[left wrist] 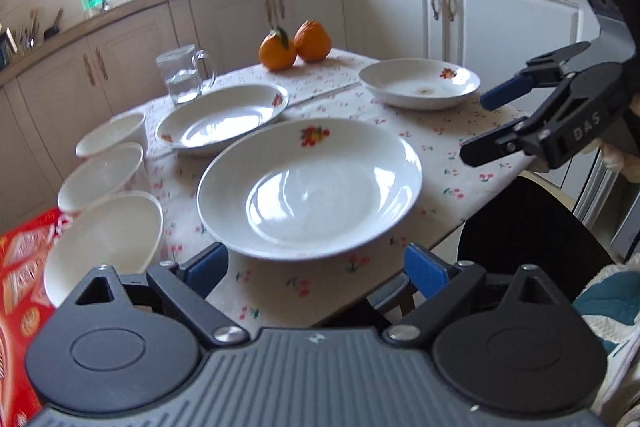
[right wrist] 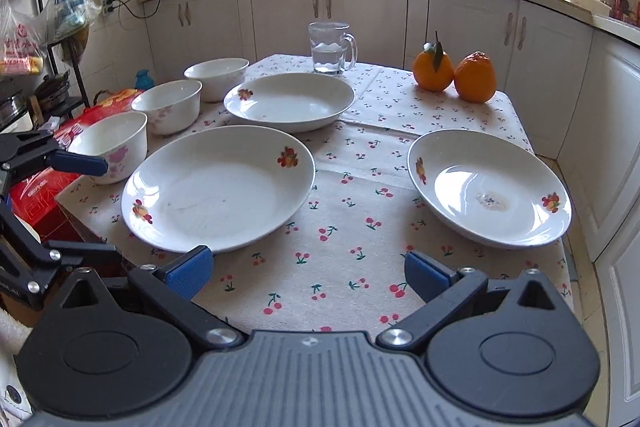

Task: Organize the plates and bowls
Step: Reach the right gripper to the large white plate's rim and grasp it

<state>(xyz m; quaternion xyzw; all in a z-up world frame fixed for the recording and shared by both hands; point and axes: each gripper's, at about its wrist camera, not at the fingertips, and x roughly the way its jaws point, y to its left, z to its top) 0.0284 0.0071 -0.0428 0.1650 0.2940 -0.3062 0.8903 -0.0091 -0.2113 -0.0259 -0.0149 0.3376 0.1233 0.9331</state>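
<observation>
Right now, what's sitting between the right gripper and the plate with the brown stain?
Nothing stands there. In the right wrist view, only bare cherry-print tablecloth runs from the open right gripper to the stained plate.

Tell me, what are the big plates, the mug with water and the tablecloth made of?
The plates look like glazed white ceramic: shiny, with bright window glints and printed fruit pictures. The mug looks like clear glass: you can see the water and the cupboards through it, though clear plastic is possible. The tablecloth seems to be woven fabric with a dull finish, showing fold creases and printed cherries.
</observation>
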